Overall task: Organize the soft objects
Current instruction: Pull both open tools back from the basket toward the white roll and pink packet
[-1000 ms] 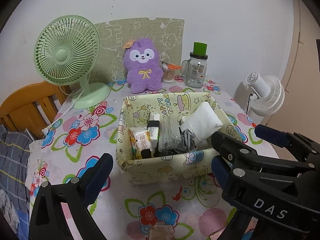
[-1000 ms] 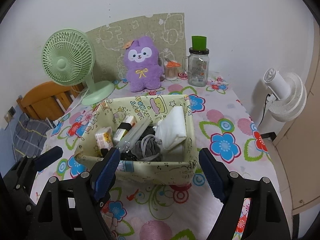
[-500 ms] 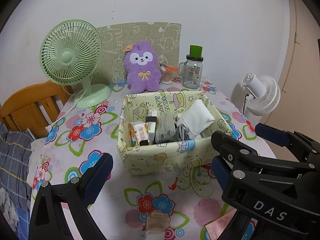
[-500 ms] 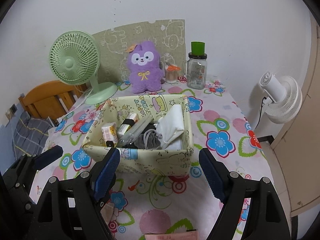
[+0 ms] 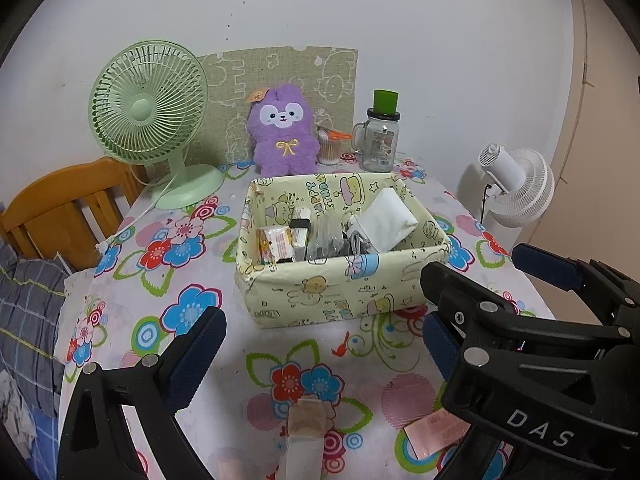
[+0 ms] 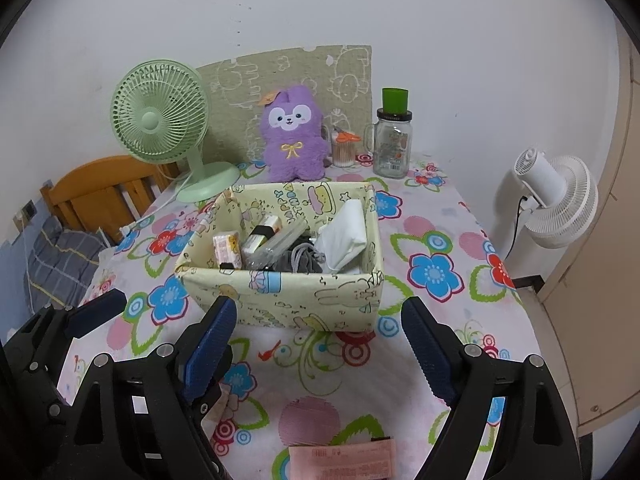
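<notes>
The fabric storage box (image 6: pixel 280 300) sat near the middle of the bench (image 6: pixel 440 320), holding a folded white cloth (image 6: pixel 344 236), a grey drawstring pouch (image 6: pixel 300 260) and small packets. A purple plush toy (image 6: pixel 294 136) stood upright at the far edge, between a green fan (image 6: pixel 160 120) and a glass jar (image 6: pixel 392 148). The right gripper (image 6: pixel 316 344) hovered near the box's front wall, its jaws opening with nothing between them. The left gripper (image 5: pixel 320 352) hung beside it, spread wide and empty. A pink packet (image 6: pixel 344 460) lay at the near edge.
</notes>
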Motion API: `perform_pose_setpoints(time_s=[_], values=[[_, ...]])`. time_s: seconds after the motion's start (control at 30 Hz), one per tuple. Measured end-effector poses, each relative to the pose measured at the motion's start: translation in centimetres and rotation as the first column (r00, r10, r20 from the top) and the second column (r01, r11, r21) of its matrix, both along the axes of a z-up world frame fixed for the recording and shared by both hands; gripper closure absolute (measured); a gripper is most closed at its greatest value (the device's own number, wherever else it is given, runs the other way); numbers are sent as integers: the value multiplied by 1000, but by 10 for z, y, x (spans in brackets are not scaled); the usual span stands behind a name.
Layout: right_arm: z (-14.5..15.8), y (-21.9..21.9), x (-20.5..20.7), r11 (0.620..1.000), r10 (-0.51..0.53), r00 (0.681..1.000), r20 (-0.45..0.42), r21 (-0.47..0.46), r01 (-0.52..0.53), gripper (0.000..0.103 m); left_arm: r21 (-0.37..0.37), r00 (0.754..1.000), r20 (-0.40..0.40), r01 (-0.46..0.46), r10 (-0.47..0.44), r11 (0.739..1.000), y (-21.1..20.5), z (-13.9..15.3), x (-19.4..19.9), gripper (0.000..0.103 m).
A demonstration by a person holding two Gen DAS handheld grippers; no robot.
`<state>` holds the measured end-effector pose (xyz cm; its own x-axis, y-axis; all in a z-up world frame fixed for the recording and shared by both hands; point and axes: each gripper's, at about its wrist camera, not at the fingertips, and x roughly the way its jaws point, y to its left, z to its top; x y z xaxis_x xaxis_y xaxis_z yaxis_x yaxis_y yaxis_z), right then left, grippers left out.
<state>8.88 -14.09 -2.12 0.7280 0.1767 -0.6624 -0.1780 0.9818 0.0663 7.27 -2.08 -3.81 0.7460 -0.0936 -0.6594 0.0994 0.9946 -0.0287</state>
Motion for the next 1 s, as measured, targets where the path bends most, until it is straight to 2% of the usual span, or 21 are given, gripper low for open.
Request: perform_pose_setpoints(time_s=[0.63,1.0], values=[[-17,-5,-33,1000,11,1000,-1,-3,-11,16,-1,1000,-5,13,-13,1000,-6,-14,-34,3],[-33,-5,-48,1000,21,1000,-16,-15,-21,16,-3,1000,-24,15,-15,1000,-8,-33,-48,3]])
